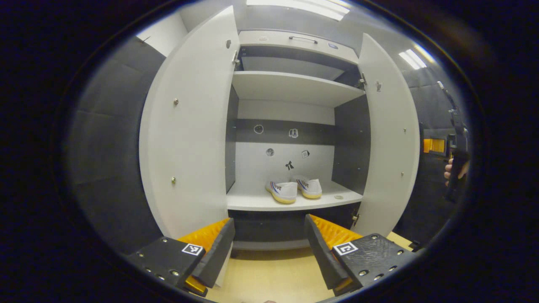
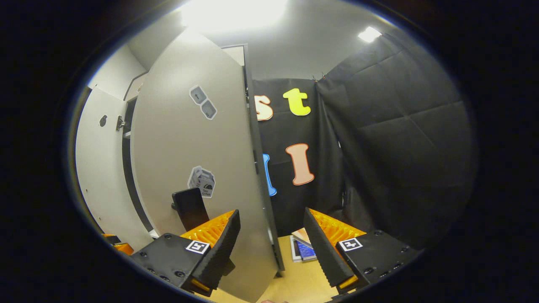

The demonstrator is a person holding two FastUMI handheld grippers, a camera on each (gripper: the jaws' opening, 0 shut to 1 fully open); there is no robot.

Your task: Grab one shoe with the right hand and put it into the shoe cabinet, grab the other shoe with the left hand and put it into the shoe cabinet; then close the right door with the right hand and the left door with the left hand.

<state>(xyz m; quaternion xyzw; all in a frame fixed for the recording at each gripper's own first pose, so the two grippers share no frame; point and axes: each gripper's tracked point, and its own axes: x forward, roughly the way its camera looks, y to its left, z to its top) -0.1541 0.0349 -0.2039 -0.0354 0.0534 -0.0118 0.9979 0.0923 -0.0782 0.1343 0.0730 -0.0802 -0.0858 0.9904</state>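
Two white shoes, one (image 1: 283, 191) beside the other (image 1: 309, 187), rest side by side on the lower shelf (image 1: 252, 202) of the white shoe cabinet. Its left door (image 1: 189, 139) and right door (image 1: 389, 139) both stand wide. My left gripper (image 1: 269, 248) hangs open and empty in front of the cabinet, below the shelf. In the right gripper view, my right gripper (image 2: 269, 248) is open, with the outer edge of the right door (image 2: 198, 147) standing between its fingers; the fingers do not press on it. A black handle (image 2: 190, 208) sticks out of that door's face.
An upper shelf (image 1: 290, 86) and a drawer with a metal handle (image 1: 303, 39) top the cabinet. A hand (image 1: 449, 170) holds the other gripper at the far right. Papers (image 2: 304, 248) lie on the tan floor (image 1: 273, 277) by the black cloth wall (image 2: 400, 147).
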